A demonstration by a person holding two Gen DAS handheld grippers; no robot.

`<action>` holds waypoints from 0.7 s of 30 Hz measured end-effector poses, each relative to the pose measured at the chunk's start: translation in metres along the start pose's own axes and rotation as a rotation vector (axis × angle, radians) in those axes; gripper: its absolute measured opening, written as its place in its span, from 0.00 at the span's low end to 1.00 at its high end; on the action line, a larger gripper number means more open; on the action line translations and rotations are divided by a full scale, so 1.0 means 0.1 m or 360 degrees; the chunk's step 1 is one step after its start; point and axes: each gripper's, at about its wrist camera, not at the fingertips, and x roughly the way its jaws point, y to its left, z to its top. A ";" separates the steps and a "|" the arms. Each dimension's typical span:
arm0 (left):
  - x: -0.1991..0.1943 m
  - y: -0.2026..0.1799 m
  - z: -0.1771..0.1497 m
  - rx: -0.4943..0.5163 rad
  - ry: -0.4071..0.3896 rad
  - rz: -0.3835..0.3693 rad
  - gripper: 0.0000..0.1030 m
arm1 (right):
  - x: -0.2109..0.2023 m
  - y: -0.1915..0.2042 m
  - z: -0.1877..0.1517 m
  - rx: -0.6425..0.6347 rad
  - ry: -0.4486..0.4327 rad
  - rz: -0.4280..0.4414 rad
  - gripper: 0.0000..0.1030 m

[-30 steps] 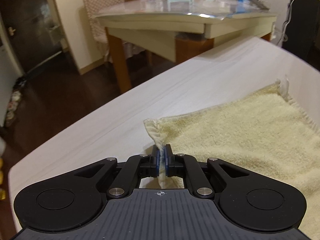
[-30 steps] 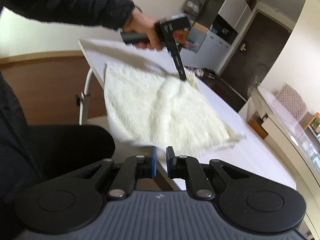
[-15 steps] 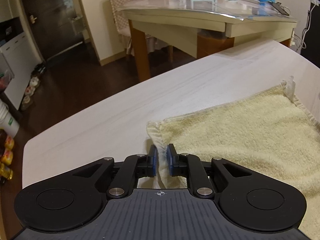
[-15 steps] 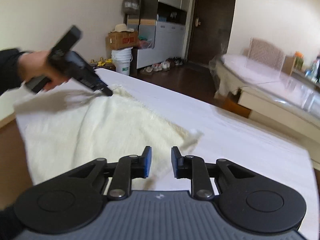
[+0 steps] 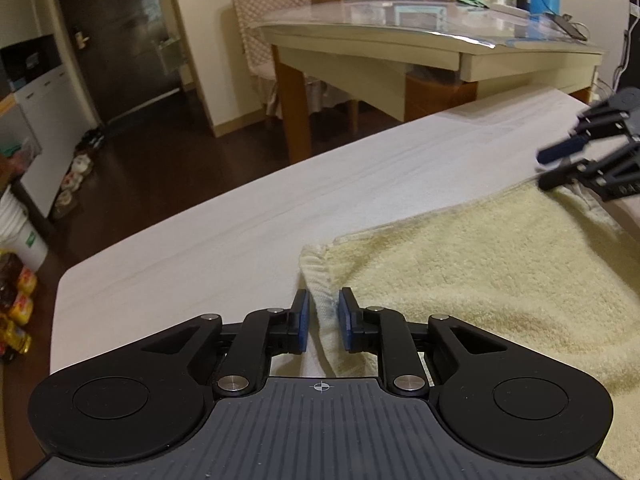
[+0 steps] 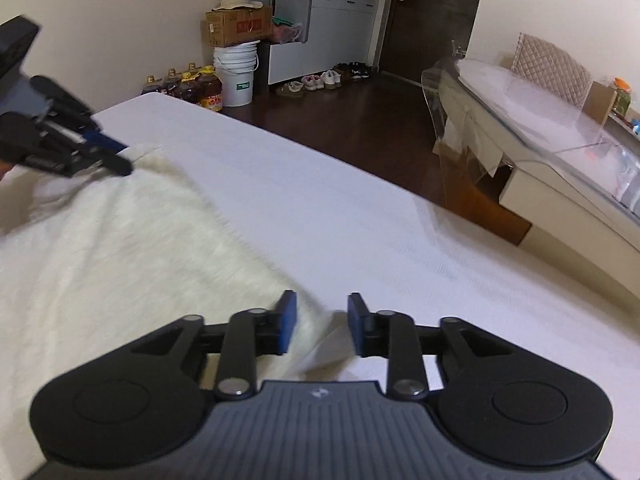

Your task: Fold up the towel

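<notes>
A pale yellow towel [image 5: 480,272] lies flat on the white table [image 5: 240,220]. Its near-left corner edge runs between the blue pads of my left gripper [image 5: 323,322]; the jaws are opening and the pads stand clear of the cloth. In the right wrist view the towel [image 6: 140,248] looks cream, and one of its corners lies between the pads of my right gripper [image 6: 322,326], whose jaws are opening wide and do not touch it. Each gripper shows in the other's view: the right gripper [image 5: 554,166] over the far-right corner, the left gripper [image 6: 118,157] at the far-left corner.
Bare white tabletop [image 6: 360,208] stretches beyond the towel to its far edge. Past it stand a glass-topped dining table [image 5: 420,36] and a padded chair [image 5: 272,12]. A white bucket [image 6: 236,76], oil bottles [image 6: 192,88] and shoes [image 6: 316,80] sit on the dark floor.
My left gripper's jaws have parted from their pinch on the towel corner. My right gripper has swung across to the towel's other far corner, and its jaws have widened.
</notes>
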 end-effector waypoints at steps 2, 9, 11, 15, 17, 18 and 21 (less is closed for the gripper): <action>-0.03 0.00 -0.03 -0.0014 -0.0007 0.0007 0.18 | 0.06 0.04 0.05 -0.0042 -0.0002 0.0006 0.35; -0.15 0.01 -0.08 -0.0054 -0.0052 -0.0006 0.22 | -0.30 0.05 -0.02 0.0009 -0.0143 0.0018 0.29; -0.24 0.01 -0.11 -0.0052 -0.0077 -0.0021 0.27 | -0.55 0.09 -0.16 0.0060 -0.0180 0.0066 0.40; -0.41 -0.01 -0.18 -0.0063 -0.0119 -0.0070 0.45 | -0.92 0.18 -0.44 0.0062 -0.0211 0.0148 0.46; -0.53 -0.03 -0.27 -0.0056 -0.0151 -0.0095 0.49 | -1.20 0.29 -0.70 0.0013 -0.0260 0.0178 0.46; -0.59 -0.04 -0.32 -0.0043 -0.0166 -0.0114 0.56 | -1.28 0.33 -0.76 -0.0010 -0.0283 0.0191 0.46; -0.80 -0.07 -0.49 0.0017 -0.0220 -0.0163 0.63 | -1.70 0.73 -1.21 -0.0362 -0.0355 0.0214 0.47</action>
